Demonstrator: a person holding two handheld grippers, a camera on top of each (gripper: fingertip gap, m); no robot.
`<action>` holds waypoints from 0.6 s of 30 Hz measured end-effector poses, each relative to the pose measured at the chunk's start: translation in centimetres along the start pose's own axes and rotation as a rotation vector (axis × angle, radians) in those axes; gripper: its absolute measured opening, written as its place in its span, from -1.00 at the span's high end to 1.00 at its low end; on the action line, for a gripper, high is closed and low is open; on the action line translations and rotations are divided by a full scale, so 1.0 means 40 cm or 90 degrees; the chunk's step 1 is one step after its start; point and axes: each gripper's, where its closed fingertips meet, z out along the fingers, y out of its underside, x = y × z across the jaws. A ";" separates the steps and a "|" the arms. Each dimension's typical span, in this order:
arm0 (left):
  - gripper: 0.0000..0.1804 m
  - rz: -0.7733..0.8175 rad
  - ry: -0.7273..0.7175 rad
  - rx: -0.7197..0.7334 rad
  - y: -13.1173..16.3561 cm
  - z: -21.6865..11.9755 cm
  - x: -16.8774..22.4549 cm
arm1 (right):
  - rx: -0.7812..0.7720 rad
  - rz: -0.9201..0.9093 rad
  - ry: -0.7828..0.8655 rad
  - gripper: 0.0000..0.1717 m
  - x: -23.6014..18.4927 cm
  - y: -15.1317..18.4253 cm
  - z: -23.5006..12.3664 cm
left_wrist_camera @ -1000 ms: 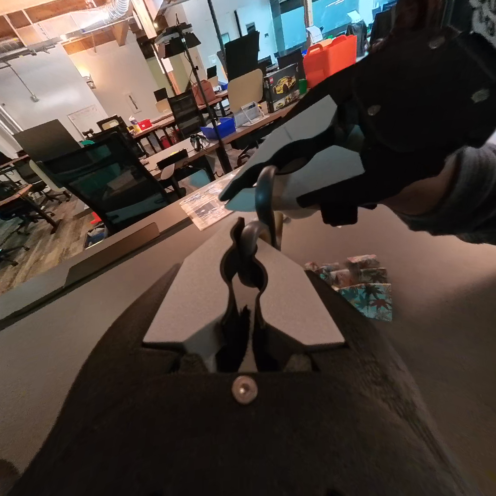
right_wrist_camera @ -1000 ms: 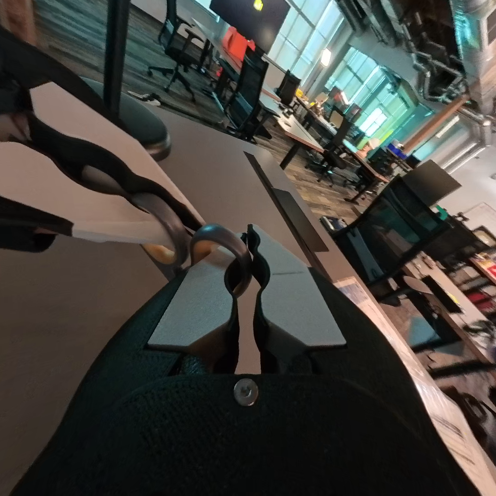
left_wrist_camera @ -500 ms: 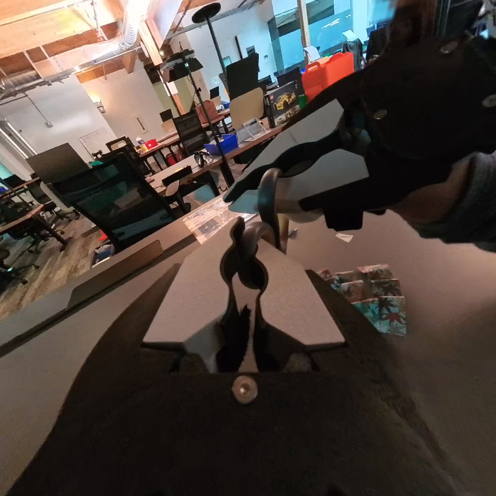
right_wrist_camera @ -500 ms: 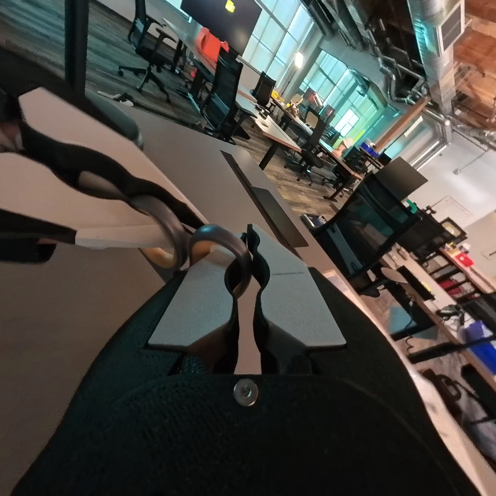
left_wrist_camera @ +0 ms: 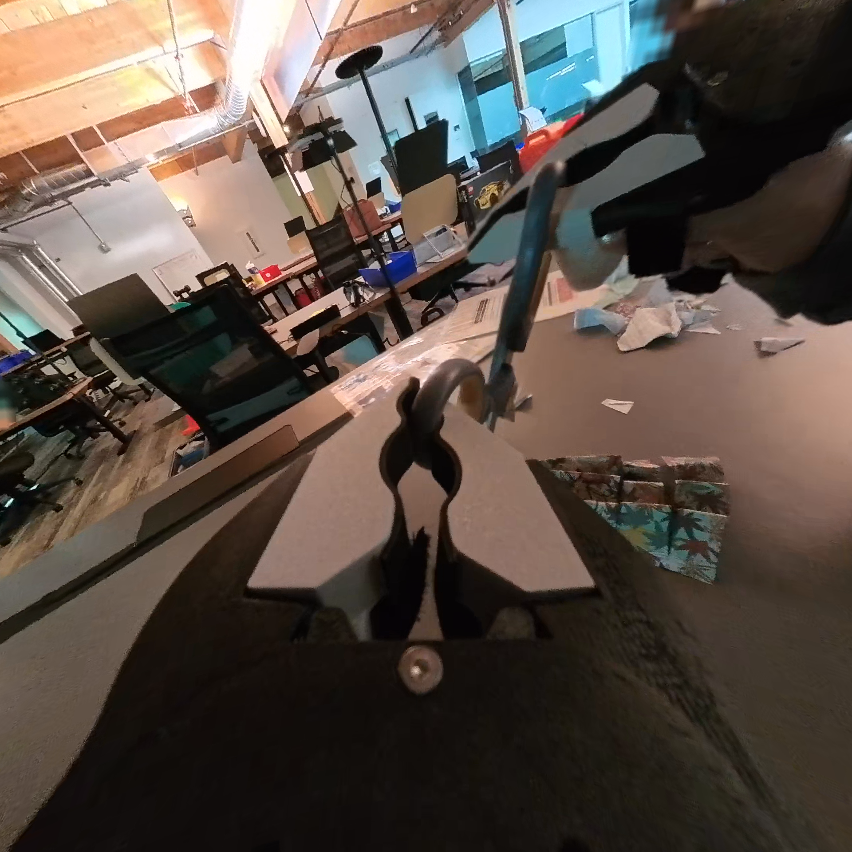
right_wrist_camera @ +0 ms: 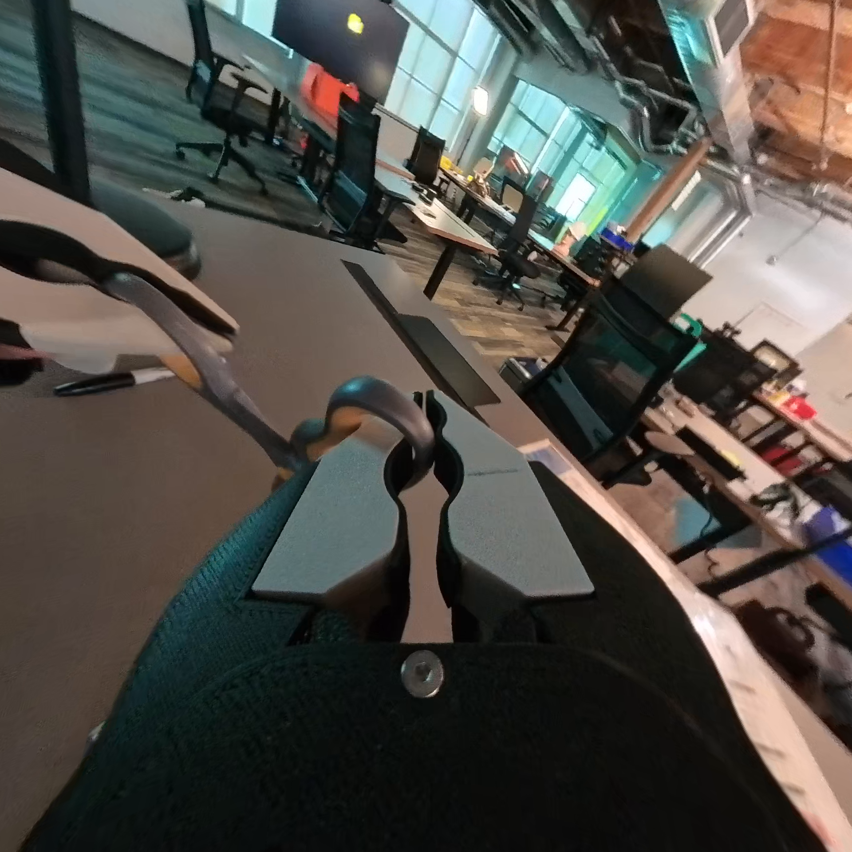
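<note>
Overhead, both tongs [left_wrist_camera: 422, 417] [right_wrist_camera: 426, 417] clamp opened scissors [left_wrist_camera: 521, 295], table [left_wrist_camera: 691, 392] below

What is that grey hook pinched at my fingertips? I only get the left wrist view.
Observer: It is one handle loop of a pair of scissors. The right wrist view shows, close up, the right gripper shut on the other loop.
Visitor: Is anything lying near my gripper that I cannot see?
Observer: Yes. A black marker lies on the table beside the left gripper.
Visitor: And what is the room like on that side?
Observer: A large dark screen stands in front of tall windows.
</note>
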 end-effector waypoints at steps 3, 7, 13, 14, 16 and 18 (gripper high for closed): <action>1.00 -0.006 0.044 0.014 -0.010 0.011 -0.003 | -0.009 0.045 -0.023 1.00 0.003 0.012 -0.026; 1.00 -0.003 0.116 0.019 -0.011 0.062 -0.020 | -0.035 0.055 -0.032 1.00 -0.019 0.018 -0.076; 1.00 -0.011 0.172 -0.021 0.007 0.135 -0.035 | -0.098 0.101 -0.062 1.00 -0.065 0.069 -0.132; 1.00 -0.019 0.184 -0.031 0.014 0.144 -0.033 | -0.107 0.112 -0.066 1.00 -0.070 0.084 -0.137; 1.00 -0.032 0.203 -0.054 0.036 0.162 -0.027 | -0.121 0.132 -0.068 1.00 -0.076 0.110 -0.143; 1.00 -0.036 0.211 -0.072 0.059 0.177 -0.018 | -0.132 0.151 -0.068 1.00 -0.077 0.135 -0.141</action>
